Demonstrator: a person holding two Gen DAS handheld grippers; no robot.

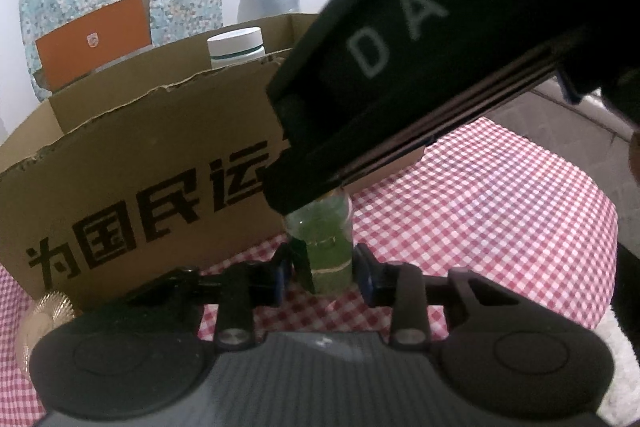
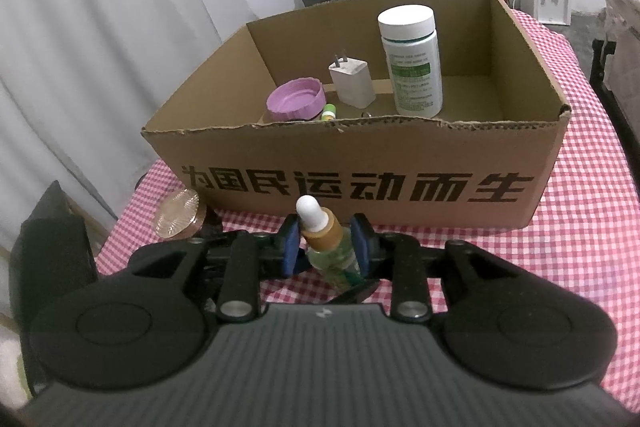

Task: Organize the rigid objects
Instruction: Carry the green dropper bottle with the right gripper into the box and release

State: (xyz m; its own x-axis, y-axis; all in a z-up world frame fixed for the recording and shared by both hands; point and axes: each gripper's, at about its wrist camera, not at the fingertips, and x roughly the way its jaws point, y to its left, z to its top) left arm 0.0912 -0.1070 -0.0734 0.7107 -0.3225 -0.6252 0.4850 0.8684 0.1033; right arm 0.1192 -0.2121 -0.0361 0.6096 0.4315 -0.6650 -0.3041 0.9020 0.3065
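Sitting between both grippers: the dropper bottle [image 2: 326, 247], upright on the checked cloth [image 2: 580, 227], just in front of the box [image 2: 360, 163].

Right gripper [image 2: 326, 247] brackets it from above, blue pads [image 2: 291, 247] either side of the tan collar and glass shoulder. Right pad looks touching, left pad shows a sliver of gap, so jaws nearly closed around it but I can't tell if they're actually clamped.

Left gripper [image 1: 326, 269] comes in low at the base: pads [image 1: 362, 267] flank the green lower body with gaps both sides, so it's released, not gripping. Right gripper's body [image 1: 400, 67] fills the top of that view directly over the bottle.

Key relation: bottle's long axis is vertical, white bulb up; the box opening lies straight ahead and above it. Right hand is nearer and better placed; my read is it lifts and carries forward.

In the way:
- near box wall, torn top edge, stands taller than the bottle, so needs clearing first
- left gripper crowding the base

Inside the box: white pill bottle [image 2: 412, 63] upright right of centre, charger [image 2: 352, 83], purple lid [image 2: 296, 101], small green-tipped item [image 2: 329, 111]. Right half of the floor looks free.

Ribbed gold-ish jar [image 2: 178, 213] lies on the cloth, left of the bottle, by the box corner.
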